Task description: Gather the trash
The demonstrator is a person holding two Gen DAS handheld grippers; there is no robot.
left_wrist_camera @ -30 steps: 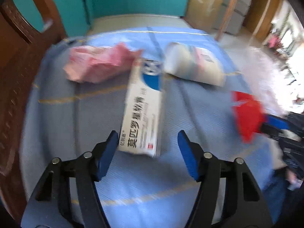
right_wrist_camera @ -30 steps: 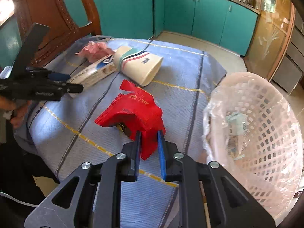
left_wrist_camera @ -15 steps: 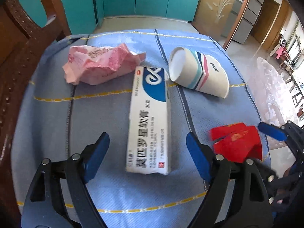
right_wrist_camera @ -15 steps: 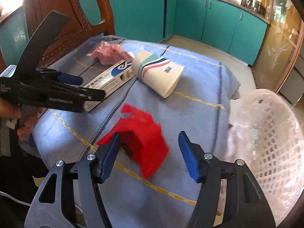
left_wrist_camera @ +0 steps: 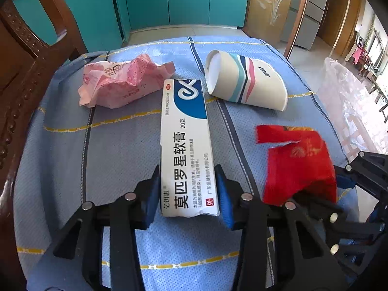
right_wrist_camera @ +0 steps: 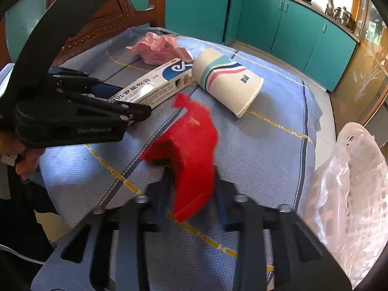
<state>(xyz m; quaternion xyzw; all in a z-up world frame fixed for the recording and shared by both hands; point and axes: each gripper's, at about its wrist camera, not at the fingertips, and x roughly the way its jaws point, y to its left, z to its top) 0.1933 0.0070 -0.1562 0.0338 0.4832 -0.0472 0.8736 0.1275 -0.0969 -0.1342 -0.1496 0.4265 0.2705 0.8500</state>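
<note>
We see a blue striped cloth (left_wrist_camera: 72, 150) covering the table, with a wooden chair (left_wrist_camera: 21, 55) at its far left edge and teal cabinets (right_wrist_camera: 300, 21) behind. A white mesh basket (right_wrist_camera: 359, 194) lined with clear plastic stands just beside the table's right edge. On the cloth, from largest to smallest, lie a paper cup (left_wrist_camera: 245, 82) tipped on its side, a white-and-blue ointment box (left_wrist_camera: 185, 145) lying flat and lengthwise, a crumpled pink wrapper (left_wrist_camera: 118, 84) near the box's far end, and a torn red packet (right_wrist_camera: 191, 155).

Our left gripper (left_wrist_camera: 188, 194) has its blue pads pressed against both long sides of the box's near end, so the tongs are narrowed to the box's width and hold it. Our right gripper (right_wrist_camera: 190, 196) brackets the red packet, its fingers close on either side of it; motion blur keeps us from telling whether they actually clamp it.
</note>
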